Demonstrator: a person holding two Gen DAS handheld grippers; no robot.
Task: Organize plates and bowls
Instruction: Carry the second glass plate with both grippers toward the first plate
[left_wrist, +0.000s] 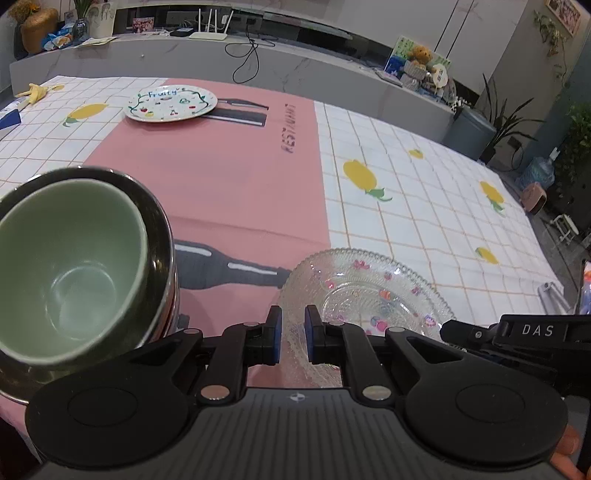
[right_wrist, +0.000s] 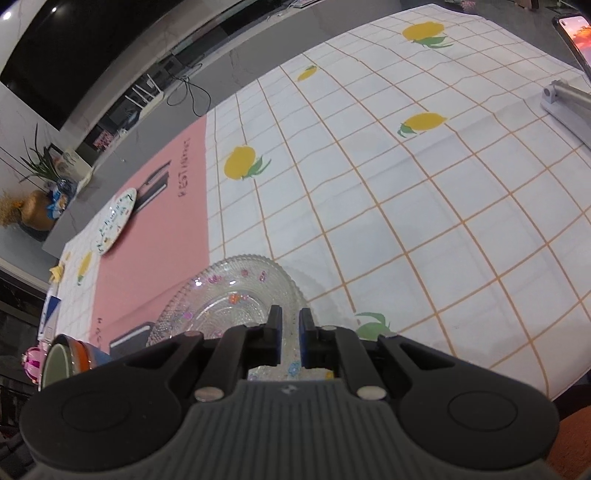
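Glass plate (left_wrist: 369, 295), left wrist view: its near rim sits between the pads of the left claw (left_wrist: 293, 332), which is clamped on it. Left of that claw a green bowl (left_wrist: 70, 269) is nested in a steel bowl (left_wrist: 162, 236); far ahead lies a printed plate (left_wrist: 171, 104) on the counter (left_wrist: 424, 206). Right wrist view: right claw (right_wrist: 290, 334) is nearly closed, gripping the same glass plate's (right_wrist: 229, 295) rim; printed plate (right_wrist: 115, 219) far ahead-left.

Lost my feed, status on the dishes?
Both tools, left and right, shut on the glass plate rim. Green bowl nested in steel bowl alongside. Fruit plate far off.
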